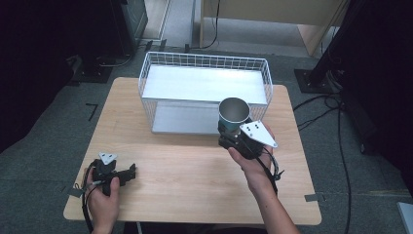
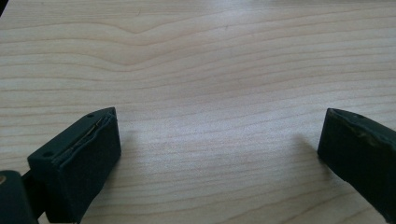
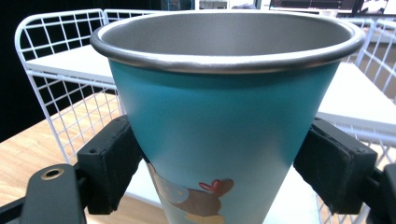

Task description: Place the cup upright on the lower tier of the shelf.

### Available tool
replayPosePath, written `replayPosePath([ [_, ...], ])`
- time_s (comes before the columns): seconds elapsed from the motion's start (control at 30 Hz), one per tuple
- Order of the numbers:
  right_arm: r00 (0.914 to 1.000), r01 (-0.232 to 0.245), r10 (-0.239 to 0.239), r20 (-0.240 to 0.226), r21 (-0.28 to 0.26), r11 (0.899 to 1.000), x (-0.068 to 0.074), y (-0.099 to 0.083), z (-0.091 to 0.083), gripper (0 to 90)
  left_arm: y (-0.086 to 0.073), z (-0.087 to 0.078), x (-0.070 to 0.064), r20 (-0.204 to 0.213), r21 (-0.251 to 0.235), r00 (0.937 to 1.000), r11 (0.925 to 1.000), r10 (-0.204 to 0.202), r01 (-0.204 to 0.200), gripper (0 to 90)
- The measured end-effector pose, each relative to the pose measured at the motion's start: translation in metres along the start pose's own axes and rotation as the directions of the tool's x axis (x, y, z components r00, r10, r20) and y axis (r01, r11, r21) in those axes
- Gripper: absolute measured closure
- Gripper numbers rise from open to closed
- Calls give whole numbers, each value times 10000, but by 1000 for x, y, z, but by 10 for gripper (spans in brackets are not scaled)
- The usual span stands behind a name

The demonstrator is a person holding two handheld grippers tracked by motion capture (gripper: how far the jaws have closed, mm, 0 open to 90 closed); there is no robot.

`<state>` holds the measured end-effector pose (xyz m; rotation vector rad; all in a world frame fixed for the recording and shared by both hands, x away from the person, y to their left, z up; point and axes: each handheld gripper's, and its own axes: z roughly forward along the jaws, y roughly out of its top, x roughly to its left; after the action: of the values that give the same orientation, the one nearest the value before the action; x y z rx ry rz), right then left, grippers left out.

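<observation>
One wooden bench (image 1: 195,170) carries everything, its light grain running across the high view. At 12 o'clock on it stands a white wire basket rack (image 1: 204,63), open toward the person, with a pale upper shelf (image 1: 204,83) and a lower shelf (image 1: 182,119) beneath it; the rack takes up most of the far half of the bench.

Next in size, the teal metal cup (image 1: 234,114): upright, mouth open to the top, steel rim and bare steel inside. In the high view it sits at about 1 o'clock from the bench centre, just in front of the rack's lower shelf at its right end. In the right gripper view the cup (image 3: 224,116) shows a small cartoon print with a red heart low on its wall, and the white wire grid stands close behind it.

Right hand-held gripper (image 1: 233,132): jaws closed onto the cup's lower wall from both sides, pads touching the teal surface. The person's right hand (image 1: 253,163) grips it from behind.

Left hand-held gripper (image 1: 127,173): at about 8 o'clock on the bench, well apart from cup and rack, held by the left hand (image 1: 103,192). In the left gripper view the left hand-held gripper's jaws stand wide apart with bare wood between them, holding nothing.
</observation>
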<state>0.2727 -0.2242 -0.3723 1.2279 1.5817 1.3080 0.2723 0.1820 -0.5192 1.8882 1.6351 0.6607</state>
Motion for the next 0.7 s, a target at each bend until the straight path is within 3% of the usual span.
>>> replayPosePath([
  [0.7,9998,165,-154,132,-876,9960,-1,50,17,184,0,0,0,-3,0,10000,10000,26,-26,0],
])
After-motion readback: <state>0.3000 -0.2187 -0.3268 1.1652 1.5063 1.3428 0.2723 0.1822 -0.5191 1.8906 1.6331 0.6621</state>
